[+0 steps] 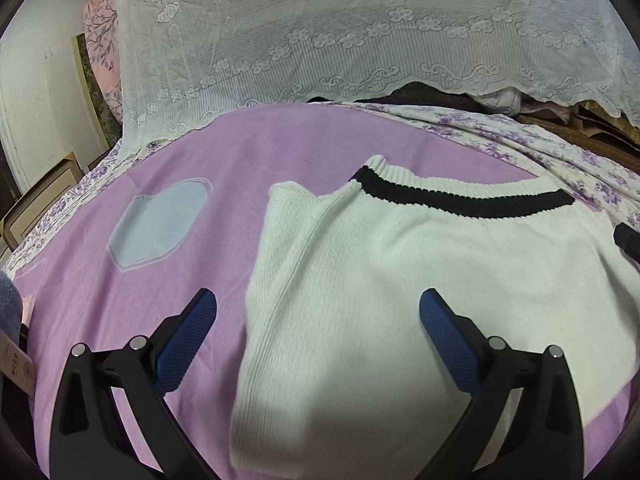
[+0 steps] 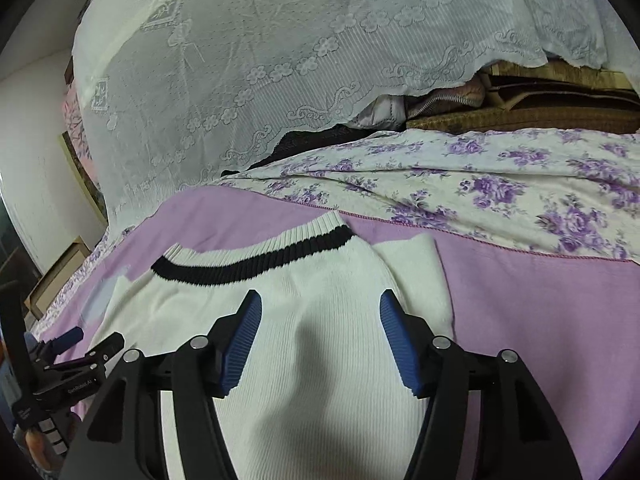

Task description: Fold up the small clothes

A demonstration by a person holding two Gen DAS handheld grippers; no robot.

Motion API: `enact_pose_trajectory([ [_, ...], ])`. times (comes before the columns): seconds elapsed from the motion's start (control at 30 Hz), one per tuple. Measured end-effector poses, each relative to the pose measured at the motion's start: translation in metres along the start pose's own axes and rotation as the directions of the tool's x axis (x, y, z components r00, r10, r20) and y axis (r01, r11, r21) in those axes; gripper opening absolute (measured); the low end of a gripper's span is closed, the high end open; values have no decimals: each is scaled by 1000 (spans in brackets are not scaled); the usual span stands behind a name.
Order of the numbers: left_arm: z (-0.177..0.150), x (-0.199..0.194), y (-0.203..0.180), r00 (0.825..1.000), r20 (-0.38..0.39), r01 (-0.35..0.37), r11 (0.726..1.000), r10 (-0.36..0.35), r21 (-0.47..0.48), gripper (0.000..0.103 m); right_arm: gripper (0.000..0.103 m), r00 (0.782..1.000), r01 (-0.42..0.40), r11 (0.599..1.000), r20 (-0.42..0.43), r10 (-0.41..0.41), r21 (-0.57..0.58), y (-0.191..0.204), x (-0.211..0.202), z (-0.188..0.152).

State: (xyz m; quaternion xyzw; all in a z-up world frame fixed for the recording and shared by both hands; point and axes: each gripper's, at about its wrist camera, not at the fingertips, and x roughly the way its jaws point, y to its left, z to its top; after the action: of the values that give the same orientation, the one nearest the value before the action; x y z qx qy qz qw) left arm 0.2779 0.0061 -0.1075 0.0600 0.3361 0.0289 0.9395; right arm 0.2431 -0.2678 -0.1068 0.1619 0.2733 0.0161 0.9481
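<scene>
A white knit sweater (image 1: 380, 272) with a black stripe along its ribbed hem lies flat on a lilac blanket (image 1: 260, 148); its sides are folded inward. My left gripper (image 1: 318, 304) is open and empty, hovering over the sweater's left edge. In the right wrist view the sweater (image 2: 320, 320) lies under my right gripper (image 2: 320, 304), which is open and empty above the sweater's right half. The left gripper (image 2: 80, 344) shows at the lower left of the right wrist view. A tip of the right gripper (image 1: 628, 240) shows at the left view's right edge.
A white lace cover (image 1: 320, 40) hangs over piled bedding behind the blanket. A purple floral sheet (image 2: 500, 184) lies to the right and behind. Brown folded fabrics (image 2: 540, 112) are stacked at the back right. A wooden box (image 1: 44, 200) stands by the wall at left.
</scene>
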Motion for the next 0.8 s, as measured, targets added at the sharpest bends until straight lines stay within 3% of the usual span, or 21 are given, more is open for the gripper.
enact_pose_trajectory([
  [0.2, -8, -6, 3, 1000, -5, -3, 1000, 3, -12, 99, 73, 1000, 20, 999, -24, -21, -42, 7, -10, -11],
  [0.53, -18, 4, 8, 997, -77, 3, 1000, -5, -29, 99, 81, 995, 67, 990, -70, -76, -122, 23, -24, -30],
  [0.8, -29, -2, 9, 994, -107, -5, 999, 2, -32, 99, 88, 971, 147, 957, -150, -189, -250, 43, -26, -53],
])
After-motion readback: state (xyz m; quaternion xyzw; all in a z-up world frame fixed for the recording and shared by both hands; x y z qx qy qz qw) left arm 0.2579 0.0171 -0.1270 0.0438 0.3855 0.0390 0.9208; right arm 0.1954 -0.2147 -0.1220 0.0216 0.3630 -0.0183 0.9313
